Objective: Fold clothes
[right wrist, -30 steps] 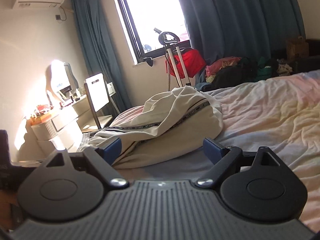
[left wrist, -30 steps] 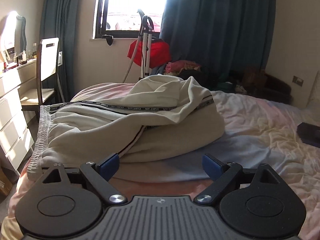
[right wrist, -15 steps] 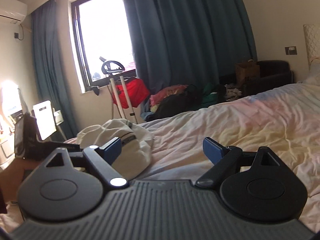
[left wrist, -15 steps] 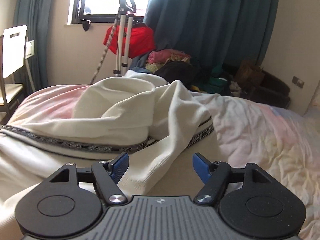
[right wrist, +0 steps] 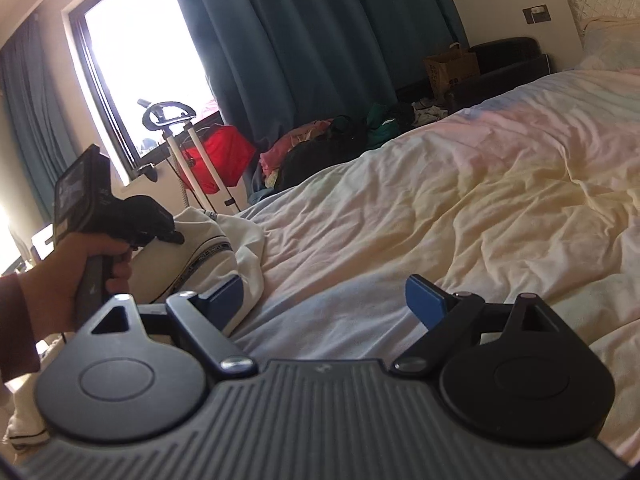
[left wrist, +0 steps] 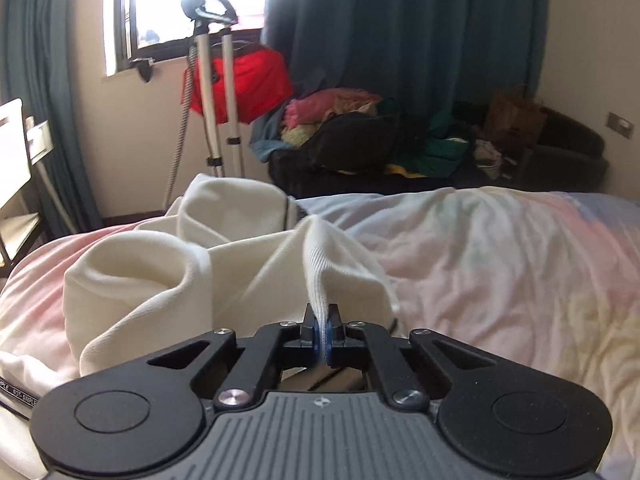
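On the bed (left wrist: pixel 500 280), left wrist view: left gripper (left wrist: pixel 322 334) pinches a ribbed edge of the cream garment (left wrist: pixel 168 264); a second ago its fingers stood wide, short of it. Step: first grasp. Right wrist view: right gripper (right wrist: pixel 324 302) gapes empty over sheet beside the garment (right wrist: pixel 216 248), unchanged in width; next it probably needs another edge.

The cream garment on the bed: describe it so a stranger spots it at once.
Find the pastel bed; at its window-side end lies the cream garment. Unlike the coloured clothes pile on the sofa behind, it is plain cream with dark lettered tape trim.
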Demonstrator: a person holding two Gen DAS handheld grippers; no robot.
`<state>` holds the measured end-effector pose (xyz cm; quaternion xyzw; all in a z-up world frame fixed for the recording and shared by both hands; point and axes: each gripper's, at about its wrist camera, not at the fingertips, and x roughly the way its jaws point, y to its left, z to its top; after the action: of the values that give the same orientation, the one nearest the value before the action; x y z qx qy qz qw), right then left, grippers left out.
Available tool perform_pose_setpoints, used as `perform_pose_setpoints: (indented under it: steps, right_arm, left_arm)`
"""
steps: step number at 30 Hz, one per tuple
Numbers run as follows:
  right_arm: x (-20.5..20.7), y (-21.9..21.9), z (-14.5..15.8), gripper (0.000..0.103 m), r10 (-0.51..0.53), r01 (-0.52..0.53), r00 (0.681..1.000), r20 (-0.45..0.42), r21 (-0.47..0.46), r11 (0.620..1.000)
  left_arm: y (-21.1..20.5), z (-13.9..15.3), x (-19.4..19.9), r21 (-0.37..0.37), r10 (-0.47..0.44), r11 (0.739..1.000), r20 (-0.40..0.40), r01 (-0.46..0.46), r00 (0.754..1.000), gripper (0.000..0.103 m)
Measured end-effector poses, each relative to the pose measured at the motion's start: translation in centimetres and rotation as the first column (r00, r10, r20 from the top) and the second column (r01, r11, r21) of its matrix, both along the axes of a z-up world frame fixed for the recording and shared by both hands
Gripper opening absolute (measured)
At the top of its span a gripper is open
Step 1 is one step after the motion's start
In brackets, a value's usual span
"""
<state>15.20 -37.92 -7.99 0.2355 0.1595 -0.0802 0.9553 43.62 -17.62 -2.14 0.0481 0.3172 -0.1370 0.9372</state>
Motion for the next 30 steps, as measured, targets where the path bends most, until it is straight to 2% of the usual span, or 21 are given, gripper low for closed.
perform_pose_setpoints:
  steps: [5, 8, 10, 12, 14, 17, 19, 21, 23, 25, 30]
  right_arm:
    - [-1.6, -0.2, 1.0, 0.09, 0.011, -0.012, 1.0, 0.027, 0.019, 1.0]
    - [-2.9, 0.1, 1.7, 0.09, 0.04, -0.04, 0.999, 0.027, 0.017, 0.999]
    - [-3.9, 0.7, 2.4, 0.09, 0.073, -0.073, 0.997, 0.037, -0.003, 0.997]
    - [-4.8, 1.6, 2.9, 0.09, 0.108, -0.107, 0.993, 0.041, -0.04, 0.994]
    - [-5.4, 2.2, 3.1, 0.09, 0.132, -0.129, 0.99, 0.04, -0.054, 0.99]
    - [-5.6, 3.3, 2.6, 0.09, 0.165, -0.164, 0.986, 0.031, -0.038, 0.986]
    - [-5.4, 4.4, 1.8, 0.089, 0.185, -0.184, 0.983, 0.006, -0.049, 0.982]
    - [-5.2, 5.6, 1.0, 0.089, 0.205, -0.206, 0.979, -0.024, -0.06, 0.977]
    - [-5.3, 6.2, 0.4, 0.089, 0.22, -0.221, 0.975, -0.038, -0.05, 0.974]
    - [-5.4, 6.5, 0.4, 0.089, 0.218, -0.219, 0.975, -0.031, -0.043, 0.975]
    - [-5.9, 6.8, 1.3, 0.089, 0.215, -0.215, 0.977, -0.001, 0.003, 0.977]
  left_arm:
    - [0.5, 2.8, -10.0, -0.024, -0.159, 0.987, 0.036, 0.16, 0.987, 0.002]
    - [2.3, 3.9, -15.5, -0.159, -0.218, 0.965, -0.047, 0.208, 0.975, 0.002]
    - [2.9, 4.2, -19.2, -0.16, -0.25, 0.958, -0.058, 0.238, 0.967, 0.002]
    - [3.6, 3.1, -21.9, -0.174, -0.258, 0.956, -0.106, 0.238, 0.96, 0.002]
    - [4.5, 0.4, -24.9, -0.151, -0.272, 0.956, -0.138, 0.251, 0.953, 0.002]
    - [5.6, -4.2, -26.7, -0.133, -0.293, 0.953, -0.174, 0.273, 0.94, 0.003]
    - [6.6, -6.4, -26.9, -0.158, -0.27, 0.957, -0.175, 0.244, 0.947, 0.003]
    - [7.8, -7.0, -27.4, -0.191, -0.254, 0.955, -0.141, 0.226, 0.957, 0.006]
    - [8.6, -6.4, -28.0, -0.216, -0.237, 0.954, -0.111, 0.209, 0.965, 0.012]
    - [9.7, -5.0, -28.9, -0.208, -0.217, 0.958, -0.064, 0.2, 0.974, 0.022]
    - [12.9, -2.0, -31.0, -0.214, -0.172, 0.961, 0.022, 0.173, 0.985, 0.041]
